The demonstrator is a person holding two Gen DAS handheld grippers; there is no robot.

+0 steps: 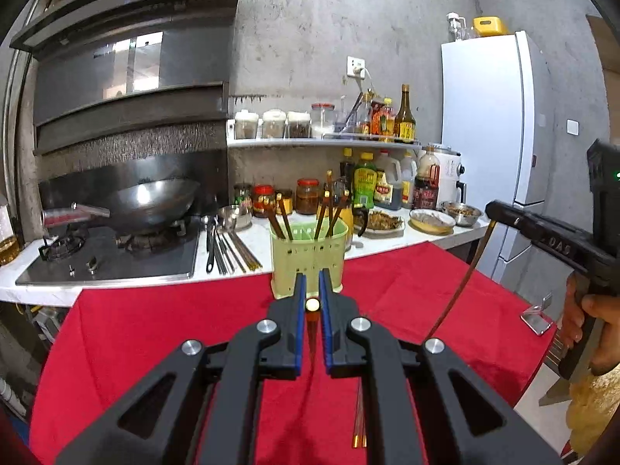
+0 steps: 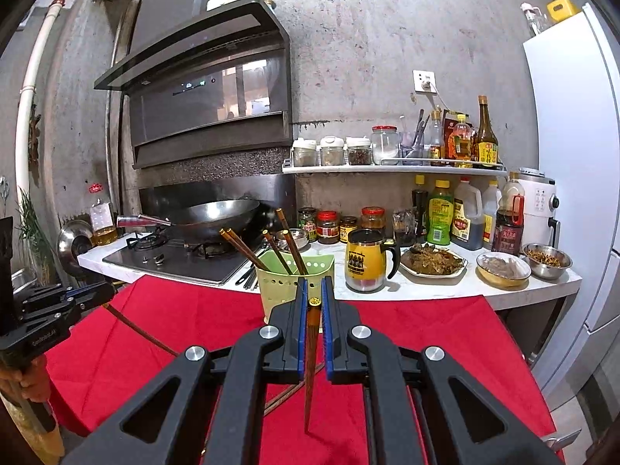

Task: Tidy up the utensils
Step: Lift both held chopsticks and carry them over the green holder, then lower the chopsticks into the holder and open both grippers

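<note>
A pale green utensil holder [image 1: 310, 250] [image 2: 288, 285] stands on the red cloth [image 1: 155, 329] at the counter's edge, with several brown chopsticks [image 1: 281, 219] leaning in it. My left gripper [image 1: 312, 277] is shut on a gold-capped chopstick [image 1: 312, 333] that hangs down just in front of the holder. My right gripper [image 2: 314, 283] is shut on another chopstick [image 2: 310, 368], also hanging point down. Each gripper shows in the other's view: the right gripper [image 1: 492, 209] at the right, the left gripper [image 2: 108, 290] at the left. Loose chopsticks [image 2: 294, 391] [image 1: 358, 426] lie on the cloth below.
Behind the holder a yellow mug [image 2: 366, 259], plates of food [image 2: 432, 261], bowls and sauce bottles [image 2: 440, 213] crowd the white counter. A wok [image 2: 213, 213] sits on the stove to the left, with metal utensils [image 1: 223, 248] beside it. A white fridge [image 1: 488, 116] stands at the right.
</note>
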